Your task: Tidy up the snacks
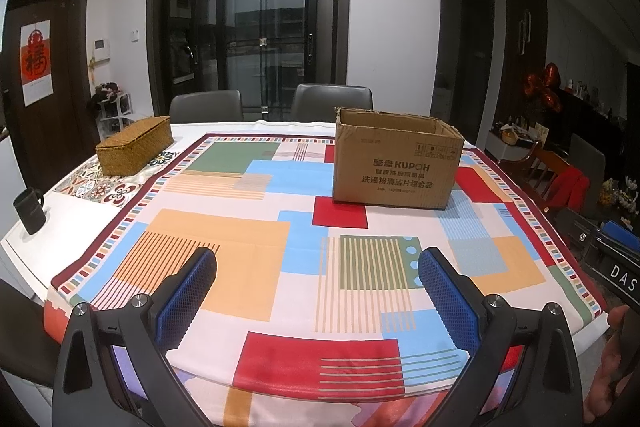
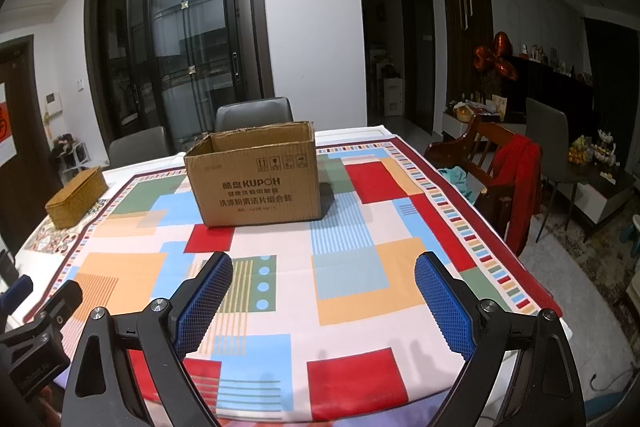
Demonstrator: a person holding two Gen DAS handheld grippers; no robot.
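Holding both tools spread and empty above the table [image 1: 360, 307] with its patchwork cloth, we see the open brown cardboard box [image 1: 396, 163] well apart at one o'clock of our left hand-held gripper [image 1: 318, 263], eleven o'clock of our right hand-held gripper [image 2: 324, 267].

The near half of the patterned tablecloth [image 1: 248, 267] lies bare, giving wide passage ahead of both grippers. Farther back, the open-topped cardboard box [image 2: 256, 175] stands upright mid-table, its top unobstructed. A woven basket [image 1: 134, 145] and dark mug [image 1: 29, 209] occupy the left edge, well apart from the box.
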